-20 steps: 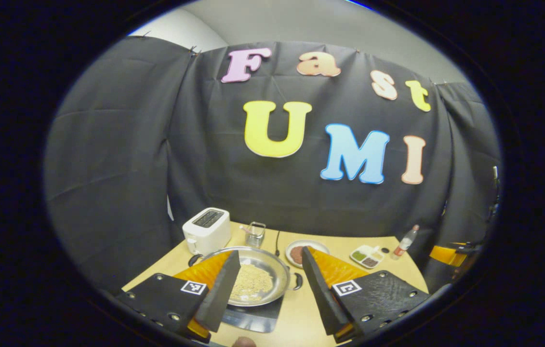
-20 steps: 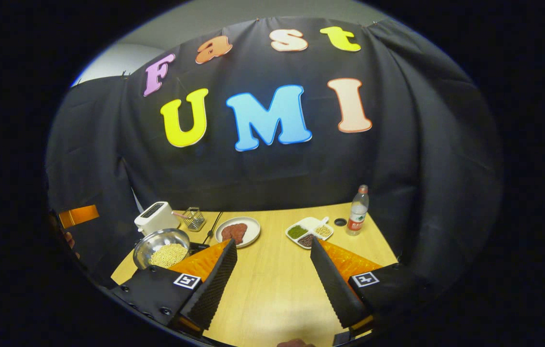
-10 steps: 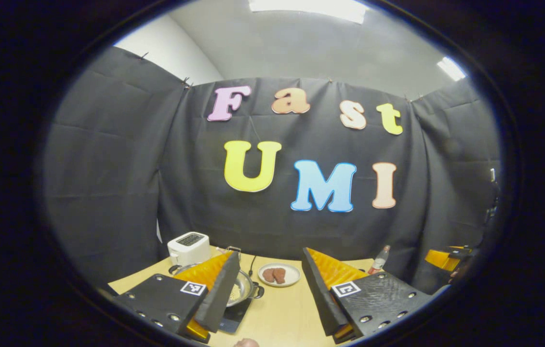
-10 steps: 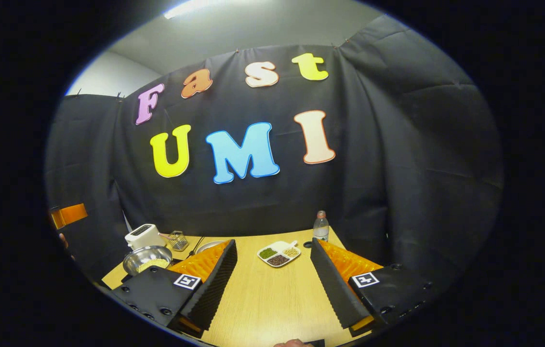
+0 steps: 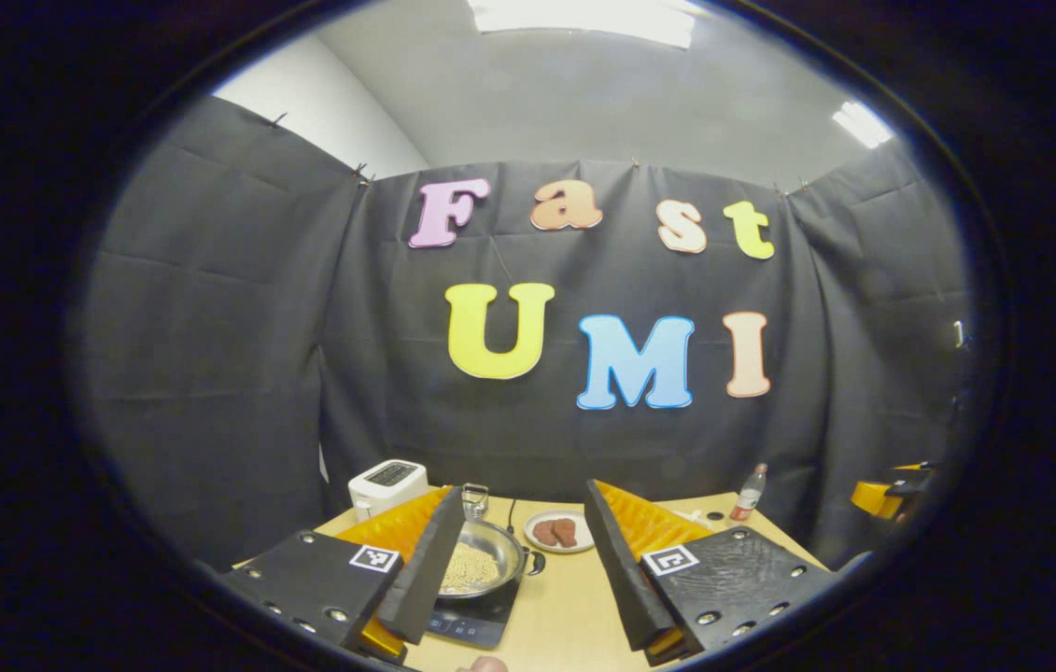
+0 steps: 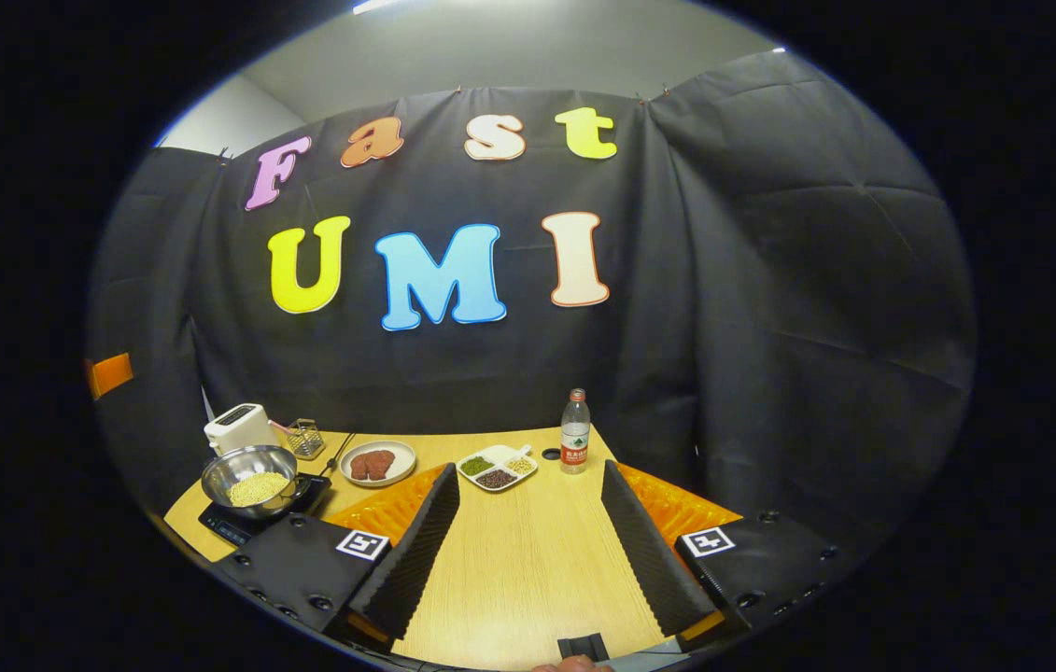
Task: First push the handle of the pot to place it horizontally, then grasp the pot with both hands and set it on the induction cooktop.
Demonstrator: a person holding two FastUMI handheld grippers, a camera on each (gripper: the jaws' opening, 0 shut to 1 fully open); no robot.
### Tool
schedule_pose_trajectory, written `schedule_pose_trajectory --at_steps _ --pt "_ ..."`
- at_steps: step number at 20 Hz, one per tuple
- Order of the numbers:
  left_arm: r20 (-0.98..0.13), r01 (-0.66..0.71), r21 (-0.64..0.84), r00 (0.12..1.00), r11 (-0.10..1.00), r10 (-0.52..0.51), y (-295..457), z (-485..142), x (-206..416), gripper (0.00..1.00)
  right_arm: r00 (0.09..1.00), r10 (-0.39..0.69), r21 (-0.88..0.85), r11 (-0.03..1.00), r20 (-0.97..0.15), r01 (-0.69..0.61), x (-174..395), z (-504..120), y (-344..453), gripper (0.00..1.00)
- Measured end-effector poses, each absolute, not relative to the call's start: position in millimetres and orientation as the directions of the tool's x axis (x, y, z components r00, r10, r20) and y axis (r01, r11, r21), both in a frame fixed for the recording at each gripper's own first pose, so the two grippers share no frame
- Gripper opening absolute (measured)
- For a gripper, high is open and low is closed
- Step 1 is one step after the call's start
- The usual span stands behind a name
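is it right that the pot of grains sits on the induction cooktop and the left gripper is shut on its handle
Not quite. The pot of grains does sit on the induction cooktop, but the left gripper is open and holds nothing; its fingers stand apart, clear of the handle, as the left gripper view shows.

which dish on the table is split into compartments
The white divided dish beside the bottle; the round plate is undivided, and the pot is one open bowl.

The steel pot (image 6: 249,476), holding pale grains, sits upright on the black induction cooktop (image 6: 233,526).
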State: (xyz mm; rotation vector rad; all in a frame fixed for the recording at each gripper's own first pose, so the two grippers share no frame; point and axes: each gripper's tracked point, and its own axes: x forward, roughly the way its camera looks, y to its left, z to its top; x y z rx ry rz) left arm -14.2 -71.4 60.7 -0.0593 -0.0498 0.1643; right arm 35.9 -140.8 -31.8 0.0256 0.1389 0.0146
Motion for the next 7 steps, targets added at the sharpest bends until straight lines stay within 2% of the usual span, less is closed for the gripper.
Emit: schedule_pose_trajectory --at_steps 4,5,6,7 --pt "0.033 -0.183 -0.066 0.982 0.981 0.185 -54 39 -27 0.75 0.993 0.016 0.040 0.999 -0.116 -0.012 27 -32 -120 0.98" --pt "0.030 -0.179 -0.071 0.983 0.981 0.181 -53 34 -29 0.79 0.994 0.015 0.035 0.999 -0.106 -0.011 24 -31 -116 0.98" --pt "0.022 -0.177 -0.072 0.984 0.982 0.179 -52 28 -32 0.75 0.995 0.017 0.034 0.999 -0.098 -0.014 22 -30 -112 0.98" --pt "0.014 -0.180 -0.070 0.983 0.981 0.181 -48 23 -34 0.75 0.996 0.020 0.034 0.999 -0.091 -0.017 21 -30 -107 0.98"
